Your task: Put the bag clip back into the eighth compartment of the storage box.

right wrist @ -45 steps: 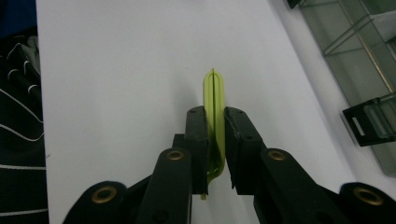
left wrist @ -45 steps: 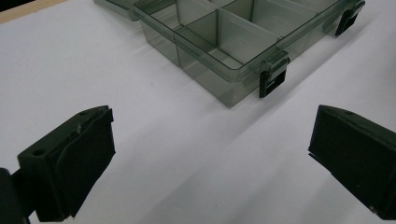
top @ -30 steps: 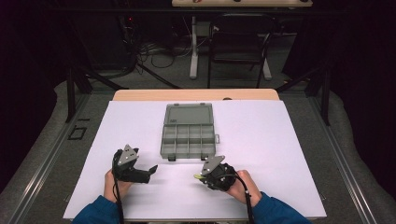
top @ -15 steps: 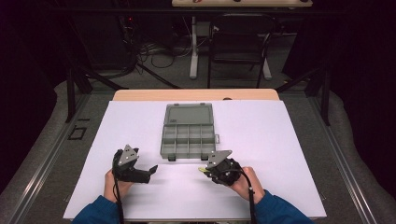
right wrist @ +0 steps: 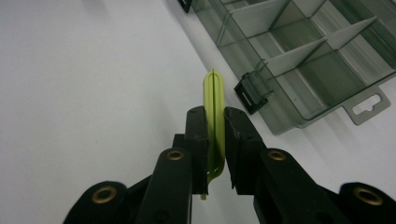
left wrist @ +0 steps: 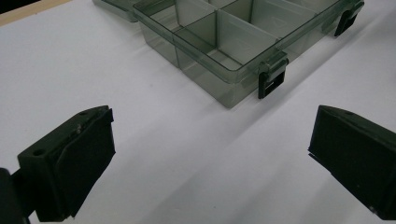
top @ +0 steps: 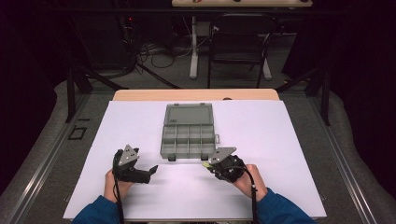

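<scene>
Moved: the right gripper (top: 205, 164) has been shifted slightly rightward and toward the box since a second ago; the left gripper (top: 153, 169) is unchanged.
Right gripper: jaws are pinched narrow on a thin yellow-green strip (right wrist: 214, 116), held edge-up, its tip projecting past the pads, seemingly for lowering into a compartment.
Left gripper: jaws are held wide and empty over the sheet, apparently in reserve.
Box (top: 188, 136): laid open just beyond both grippers, lid folded back, compartments exposed; the strip is poised near its front right latch (right wrist: 252, 95).
Sheet (top: 289, 140): spread white under everything.
</scene>
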